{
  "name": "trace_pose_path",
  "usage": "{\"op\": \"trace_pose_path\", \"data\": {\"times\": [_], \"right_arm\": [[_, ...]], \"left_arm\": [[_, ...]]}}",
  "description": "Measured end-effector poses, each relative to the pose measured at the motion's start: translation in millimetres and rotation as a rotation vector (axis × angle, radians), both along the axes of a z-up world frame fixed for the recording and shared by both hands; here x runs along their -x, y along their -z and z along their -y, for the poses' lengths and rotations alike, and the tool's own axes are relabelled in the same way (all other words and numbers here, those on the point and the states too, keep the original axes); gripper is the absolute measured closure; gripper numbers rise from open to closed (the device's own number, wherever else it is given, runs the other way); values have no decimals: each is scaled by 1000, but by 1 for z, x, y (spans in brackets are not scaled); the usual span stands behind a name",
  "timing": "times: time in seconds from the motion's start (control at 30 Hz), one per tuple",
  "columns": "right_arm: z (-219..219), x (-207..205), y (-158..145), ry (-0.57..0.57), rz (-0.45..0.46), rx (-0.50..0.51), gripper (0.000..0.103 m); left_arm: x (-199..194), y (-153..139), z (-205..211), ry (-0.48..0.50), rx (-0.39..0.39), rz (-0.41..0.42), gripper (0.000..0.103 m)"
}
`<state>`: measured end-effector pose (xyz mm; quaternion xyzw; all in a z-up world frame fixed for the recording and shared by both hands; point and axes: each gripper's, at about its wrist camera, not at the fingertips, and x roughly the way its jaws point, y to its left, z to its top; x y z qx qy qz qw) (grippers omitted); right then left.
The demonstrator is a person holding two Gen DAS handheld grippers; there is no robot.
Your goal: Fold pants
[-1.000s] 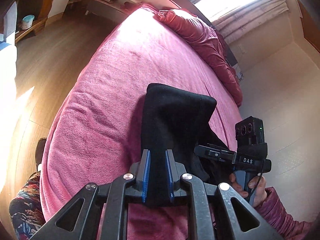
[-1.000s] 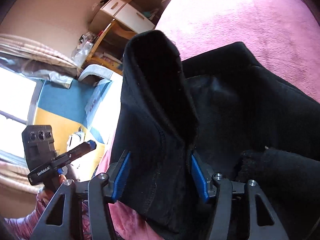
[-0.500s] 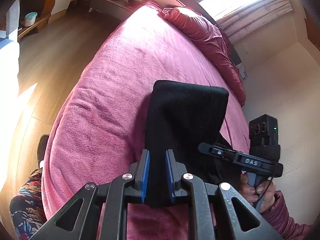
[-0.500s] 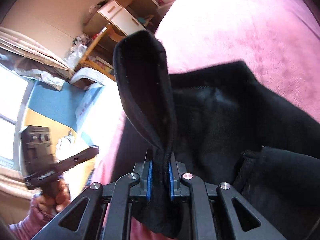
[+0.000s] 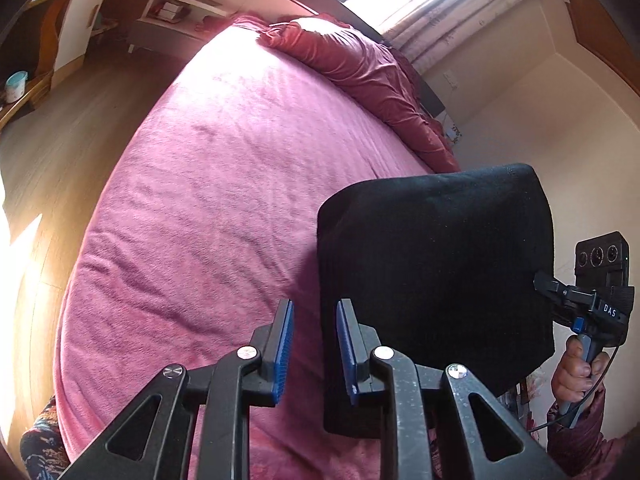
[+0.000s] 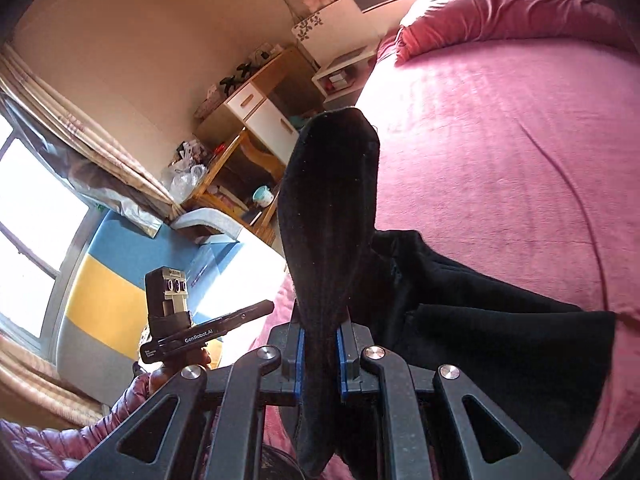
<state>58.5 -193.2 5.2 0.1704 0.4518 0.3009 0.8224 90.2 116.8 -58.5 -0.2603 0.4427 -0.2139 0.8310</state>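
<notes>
One pair of black knit fabric pants (image 6: pixel 480 336) is lifted partly off the bed covered in a magenta plush blanket (image 5: pixel 224 184), with the rest of the garment draped on the blanket at the 4 o'clock side of the right wrist view. The right tool (image 6: pixel 320 354) is clamped on a narrow fold of the black cloth, which rises between its blue-padded fingers (image 6: pixel 298 360) towards 12 o'clock and also hangs below them. In the left wrist view the same cloth (image 5: pixel 436 264) shows as a broad, flat dark panel at 3 o'clock, held up above the blanket. The left tool (image 5: pixel 314 348) is parted, nothing between its blue pads (image 5: pixel 283 348); the cloth lies against the outer side of its right-hand finger. The right tool's handle and camera block (image 5: pixel 600 292) sit at the panel's 3 o'clock edge, gripped by a hand (image 5: pixel 576 368). A rumpled crimson quilt (image 5: pixel 360 76) lies along the far side of the bed at 1 o'clock. A wooden desk with white drawers (image 6: pixel 256 112) stands at 11 o'clock in the right view.
</notes>
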Motion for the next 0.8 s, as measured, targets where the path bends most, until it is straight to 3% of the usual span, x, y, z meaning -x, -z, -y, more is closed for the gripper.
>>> {"op": "trace_pose_path", "data": {"times": [0.2,0.43,0.7,0.8], "right_arm": [[77,15,11,150,-37,41,91],[158,14,96,320,-212,54,91],[177,19,148,397,-310,26,91],[186,25,148,435,-312,-34,86]], "left_arm": [[-20,-8,66,142,-12,37,80],[-24,18,148,330,-73,-17,80],[-5,55,192,450,-133,-89,80],[-4,54,195,461,-155,-76,80]]}}
